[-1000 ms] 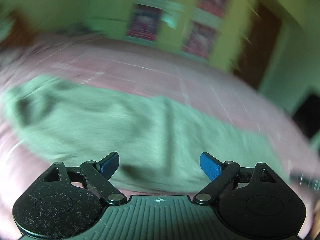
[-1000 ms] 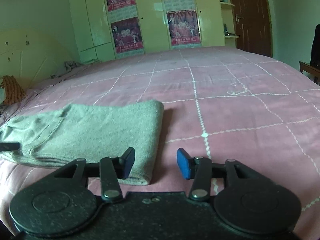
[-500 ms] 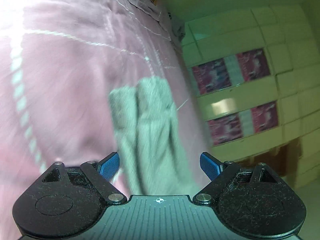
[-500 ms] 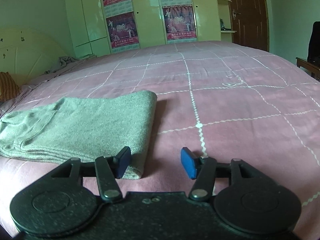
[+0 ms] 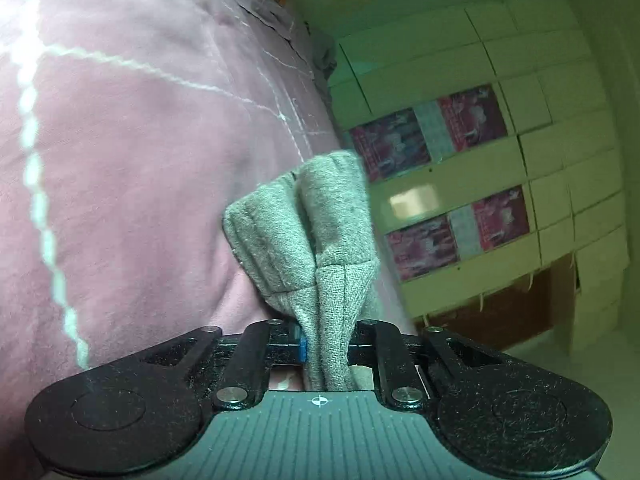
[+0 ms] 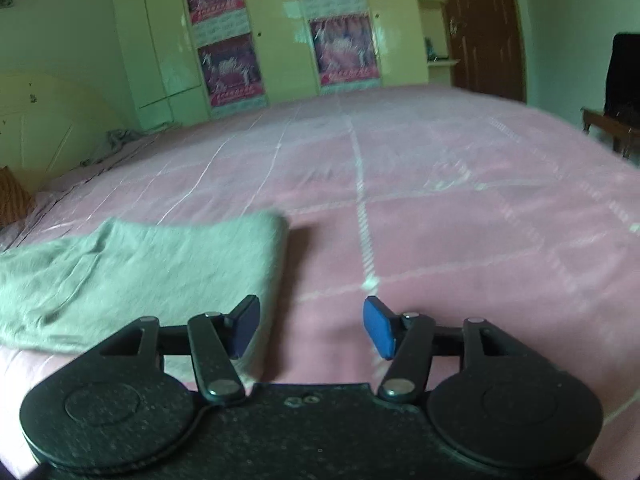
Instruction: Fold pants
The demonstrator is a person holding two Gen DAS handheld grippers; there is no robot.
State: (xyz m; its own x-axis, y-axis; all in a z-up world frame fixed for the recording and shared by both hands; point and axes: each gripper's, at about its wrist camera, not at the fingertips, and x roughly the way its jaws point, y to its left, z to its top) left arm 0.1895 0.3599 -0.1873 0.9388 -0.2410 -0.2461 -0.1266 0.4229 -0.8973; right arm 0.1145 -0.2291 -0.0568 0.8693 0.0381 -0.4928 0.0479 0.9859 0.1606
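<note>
The grey-green pants (image 6: 132,264) lie folded on the pink bedspread (image 6: 460,240), to the left in the right wrist view. My right gripper (image 6: 311,328) is open and empty, low over the bed beside the pants' right folded edge. In the left wrist view, which is tilted sideways, my left gripper (image 5: 326,350) is shut on a bunched edge of the pants (image 5: 308,232); the cloth stands up between the jaws and hides the pads.
The bed (image 5: 120,160) has a white grid pattern. A yellow-green wardrobe with posters (image 6: 280,40) stands behind it, a brown door (image 6: 480,28) to its right, a dark chair (image 6: 620,80) at far right, and a headboard (image 6: 40,128) at left.
My left gripper has closed on the edge of the pants; before it was open, rolled sideways in front of them. My right gripper has shifted slightly and stays open.
</note>
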